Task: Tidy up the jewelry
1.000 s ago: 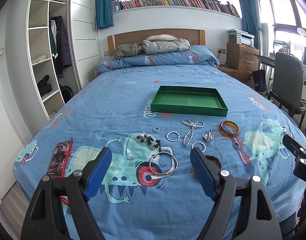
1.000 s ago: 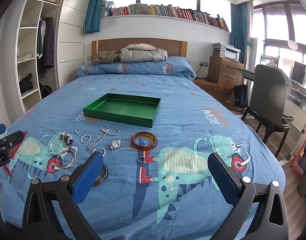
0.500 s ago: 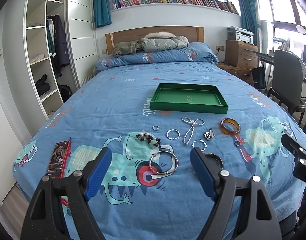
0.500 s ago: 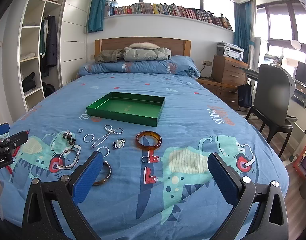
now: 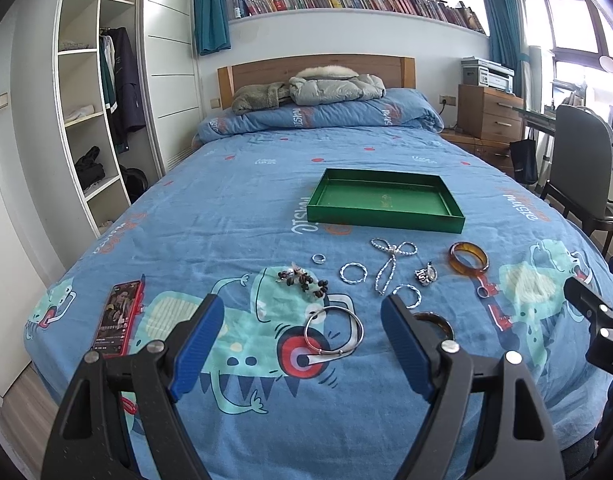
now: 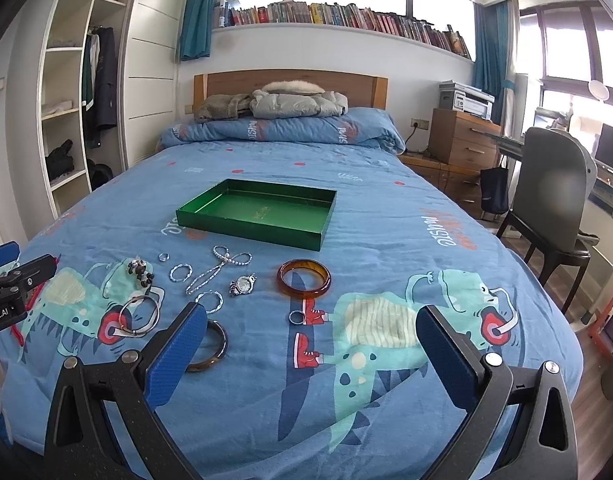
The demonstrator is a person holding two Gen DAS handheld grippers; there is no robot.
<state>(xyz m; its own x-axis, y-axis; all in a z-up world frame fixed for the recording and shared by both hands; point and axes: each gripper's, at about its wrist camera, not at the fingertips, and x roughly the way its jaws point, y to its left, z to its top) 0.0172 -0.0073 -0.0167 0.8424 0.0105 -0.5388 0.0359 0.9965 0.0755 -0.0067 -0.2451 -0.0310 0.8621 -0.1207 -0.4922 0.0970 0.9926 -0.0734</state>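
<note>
A shallow green tray (image 5: 386, 216) (image 6: 246, 230) sits mid-bed with nothing in it. In front of it the jewelry lies loose on the blue cover: an amber bangle (image 5: 468, 258) (image 6: 304, 278), a pearl chain (image 5: 390, 264), a small watch (image 6: 242, 285), a dark bead bracelet (image 5: 302, 280), several silver rings, a silver bangle (image 5: 333, 332) (image 6: 139, 315) and a dark bangle (image 6: 214, 346). My left gripper (image 5: 302, 306) hovers open just short of the silver bangle. My right gripper (image 6: 311, 314) hangs open near the dark bangle and a small ring (image 6: 296, 317). Neither holds anything.
A red phone (image 5: 118, 316) lies on the bed's left side. Folded coats rest by the headboard (image 5: 314, 68). An open wardrobe (image 5: 90, 128) stands left. A drawer chest (image 6: 462, 140), desk and grey chair (image 6: 554, 184) stand right of the bed.
Both views have shifted only slightly as the hands steadied. The jewelry and the tray lie where they were, and both grippers stay open.
</note>
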